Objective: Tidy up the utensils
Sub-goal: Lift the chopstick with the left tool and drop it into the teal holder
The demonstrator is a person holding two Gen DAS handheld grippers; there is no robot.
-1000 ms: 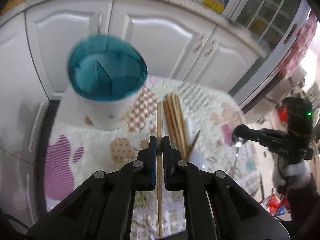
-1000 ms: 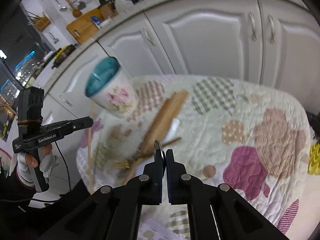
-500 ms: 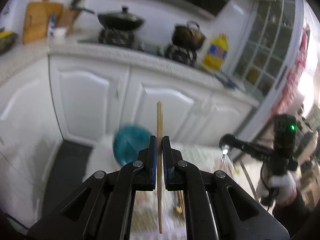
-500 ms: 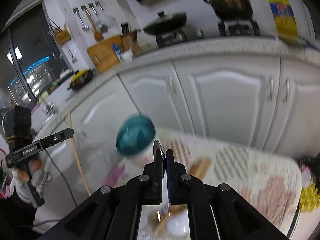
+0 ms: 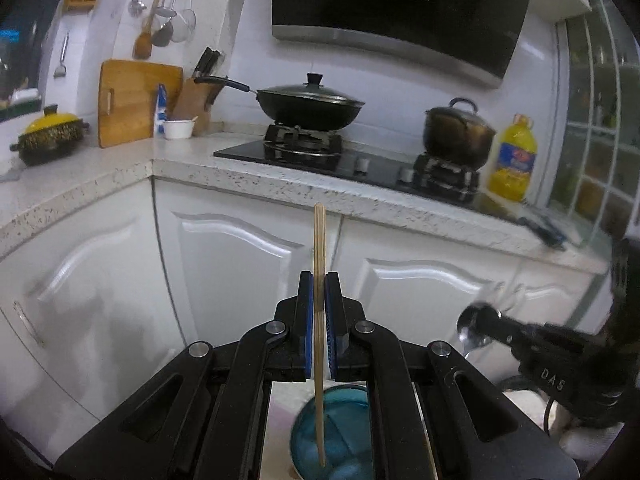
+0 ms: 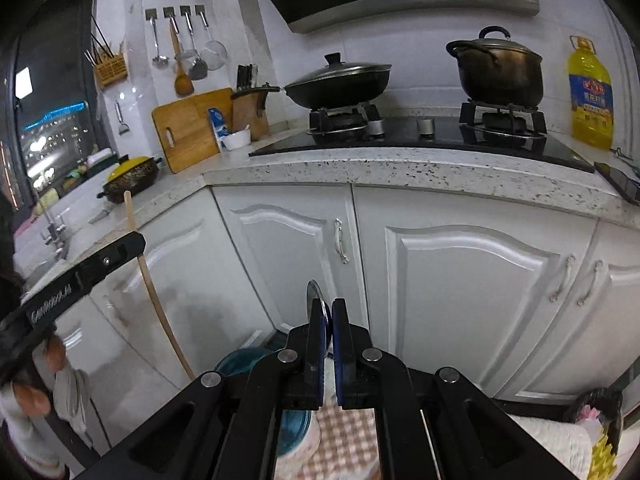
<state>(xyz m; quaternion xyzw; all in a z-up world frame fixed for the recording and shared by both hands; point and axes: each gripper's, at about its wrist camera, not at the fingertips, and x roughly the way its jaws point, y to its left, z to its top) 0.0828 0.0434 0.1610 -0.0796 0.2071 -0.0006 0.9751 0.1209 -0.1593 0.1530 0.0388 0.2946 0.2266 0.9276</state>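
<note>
My left gripper (image 5: 319,280) is shut on a wooden chopstick (image 5: 319,240) held upright; its lower end hangs over the open mouth of the teal-lined utensil cup (image 5: 340,440) just below. My right gripper (image 6: 327,306) is shut on a metal spoon (image 6: 314,292), its bowl sticking up above the fingertips. The cup (image 6: 244,360) shows partly behind the right gripper's frame. In the left wrist view the right gripper (image 5: 478,322) appears at the right with the shiny spoon. In the right wrist view the left gripper (image 6: 132,240) holds the chopstick (image 6: 156,300) at the left.
White kitchen cabinets (image 6: 460,280) stand close behind, under a speckled counter (image 5: 280,180) with a wok (image 5: 308,104), a pot (image 6: 496,68) and an oil bottle (image 6: 592,100). A patterned quilted cloth (image 6: 344,440) covers the table below.
Both grippers have tilted up from looking down at the table to facing the cabinets and counter. The chopstick now stands upright over the cup. The spoon has been raised too.
</note>
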